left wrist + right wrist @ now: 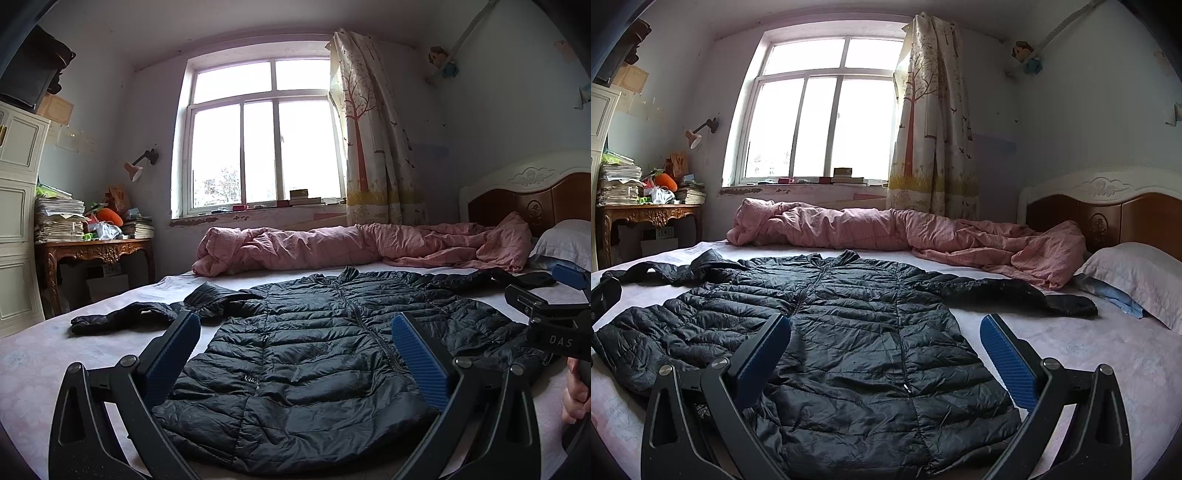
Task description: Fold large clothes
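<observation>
A black quilted puffer jacket (314,354) lies flat on the bed (29,369), front up and zipped, collar toward the window, both sleeves flung out sideways. Its shiny fabric is creased, the hem nearest the claws. The left claw (295,354) hangs released above the hem, grasping nothing; the right claw (886,354) likewise gapes wide over the jacket's right side. A rumpled pink duvet (905,236) lies beyond.

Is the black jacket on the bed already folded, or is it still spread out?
Spread out. The black jacket lies flat on the bed, front up, both sleeves stretched to the sides, no fold visible. Both grippers are open above its hem.
</observation>
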Tool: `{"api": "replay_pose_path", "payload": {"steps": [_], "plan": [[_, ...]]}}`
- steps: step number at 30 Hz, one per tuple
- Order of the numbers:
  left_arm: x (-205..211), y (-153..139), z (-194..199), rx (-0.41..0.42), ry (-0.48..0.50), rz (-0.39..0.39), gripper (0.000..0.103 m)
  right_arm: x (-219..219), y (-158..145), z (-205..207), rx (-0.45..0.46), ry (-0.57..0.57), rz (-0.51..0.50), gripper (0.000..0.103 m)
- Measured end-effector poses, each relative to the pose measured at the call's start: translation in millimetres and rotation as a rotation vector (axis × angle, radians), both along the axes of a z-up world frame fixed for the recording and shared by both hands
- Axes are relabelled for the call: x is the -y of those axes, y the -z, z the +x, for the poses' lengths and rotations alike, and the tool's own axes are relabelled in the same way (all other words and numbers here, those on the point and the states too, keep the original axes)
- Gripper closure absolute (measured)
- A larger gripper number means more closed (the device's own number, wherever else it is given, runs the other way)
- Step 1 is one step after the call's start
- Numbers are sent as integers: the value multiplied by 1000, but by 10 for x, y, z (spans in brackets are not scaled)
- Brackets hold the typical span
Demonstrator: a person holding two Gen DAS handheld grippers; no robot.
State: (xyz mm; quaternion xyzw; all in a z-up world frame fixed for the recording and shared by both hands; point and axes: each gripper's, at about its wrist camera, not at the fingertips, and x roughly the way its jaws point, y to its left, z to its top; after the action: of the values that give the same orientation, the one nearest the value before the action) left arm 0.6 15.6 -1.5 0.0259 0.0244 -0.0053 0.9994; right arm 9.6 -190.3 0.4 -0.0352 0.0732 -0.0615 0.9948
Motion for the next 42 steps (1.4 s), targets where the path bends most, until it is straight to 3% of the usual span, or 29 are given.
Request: {"api": "replay_pose_path", "payload": {"steps": [30,38,42], "plan": [[-32,-12,-9,0,-4,-5,0,0,3,-5,0,0,-3,0],[-80,-37,11,-49,32,-38,0,-3,3,-10,2,0,-8,0],[16,2,10,-99,41,1,0,5,0,-2,5,-1,-26,0]]}}
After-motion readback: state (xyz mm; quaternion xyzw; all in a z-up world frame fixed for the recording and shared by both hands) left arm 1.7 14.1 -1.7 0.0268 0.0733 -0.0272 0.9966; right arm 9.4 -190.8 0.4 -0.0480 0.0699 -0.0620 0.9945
